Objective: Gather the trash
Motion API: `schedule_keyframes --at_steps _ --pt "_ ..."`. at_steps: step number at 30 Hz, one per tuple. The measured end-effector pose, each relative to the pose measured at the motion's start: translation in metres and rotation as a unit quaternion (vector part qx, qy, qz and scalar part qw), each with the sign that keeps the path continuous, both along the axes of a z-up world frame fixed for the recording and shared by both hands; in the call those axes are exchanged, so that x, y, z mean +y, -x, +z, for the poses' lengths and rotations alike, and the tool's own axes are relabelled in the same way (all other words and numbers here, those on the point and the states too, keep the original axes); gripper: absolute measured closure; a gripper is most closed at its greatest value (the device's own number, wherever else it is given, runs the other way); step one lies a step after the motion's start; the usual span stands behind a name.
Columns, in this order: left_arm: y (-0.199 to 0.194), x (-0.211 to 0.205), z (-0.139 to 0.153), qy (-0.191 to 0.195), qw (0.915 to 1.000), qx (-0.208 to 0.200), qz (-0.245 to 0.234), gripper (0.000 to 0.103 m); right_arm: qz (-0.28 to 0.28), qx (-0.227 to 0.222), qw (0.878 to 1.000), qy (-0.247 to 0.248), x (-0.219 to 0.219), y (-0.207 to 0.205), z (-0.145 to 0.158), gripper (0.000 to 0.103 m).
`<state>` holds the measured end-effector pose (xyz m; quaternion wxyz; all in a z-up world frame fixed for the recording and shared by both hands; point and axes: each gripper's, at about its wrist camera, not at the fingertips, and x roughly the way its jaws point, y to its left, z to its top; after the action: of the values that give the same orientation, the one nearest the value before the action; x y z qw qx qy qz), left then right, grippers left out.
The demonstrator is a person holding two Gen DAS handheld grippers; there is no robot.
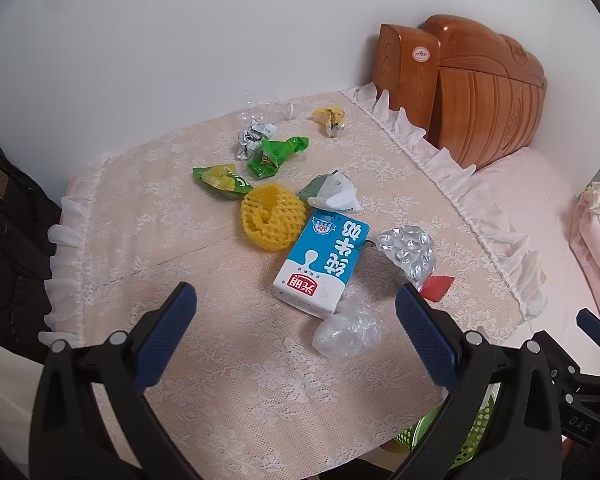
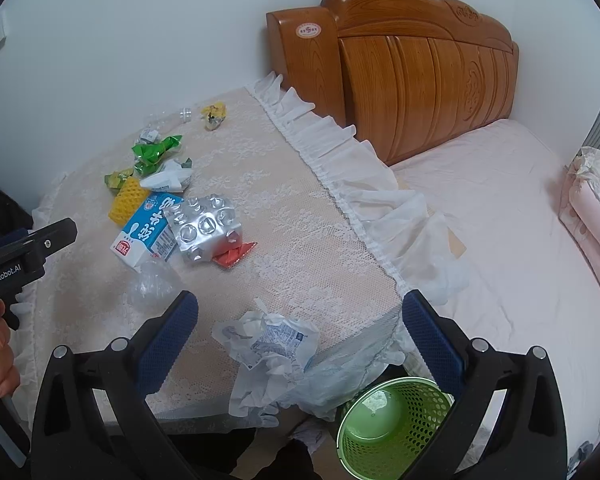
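Both grippers hang empty, fingers spread: the left gripper (image 1: 296,304) faces the milk carton (image 1: 320,262), the right gripper (image 2: 300,312) the crumpled paper wrapper (image 2: 266,344). The green mesh bin (image 2: 392,426) waits below the table edge, seemingly for easy drops.

Each gripper, left gripper (image 1: 296,316) and right gripper (image 2: 300,324), is built from black plastic arms, silver screws and textured blue pads (image 2: 168,344). "GenRobot.AI" is printed in white on the left one.
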<state>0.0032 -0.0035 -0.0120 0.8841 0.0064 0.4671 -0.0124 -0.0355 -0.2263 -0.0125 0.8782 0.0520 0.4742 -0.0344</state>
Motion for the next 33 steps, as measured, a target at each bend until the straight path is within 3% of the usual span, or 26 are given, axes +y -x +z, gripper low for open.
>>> schedule_keyframes --at_steps 33 --pt "0.0041 0.0055 -0.0006 0.003 1.0000 0.008 0.000 0.008 -0.004 0.005 1.000 0.000 0.0027 0.0030 -0.0037 0.002"
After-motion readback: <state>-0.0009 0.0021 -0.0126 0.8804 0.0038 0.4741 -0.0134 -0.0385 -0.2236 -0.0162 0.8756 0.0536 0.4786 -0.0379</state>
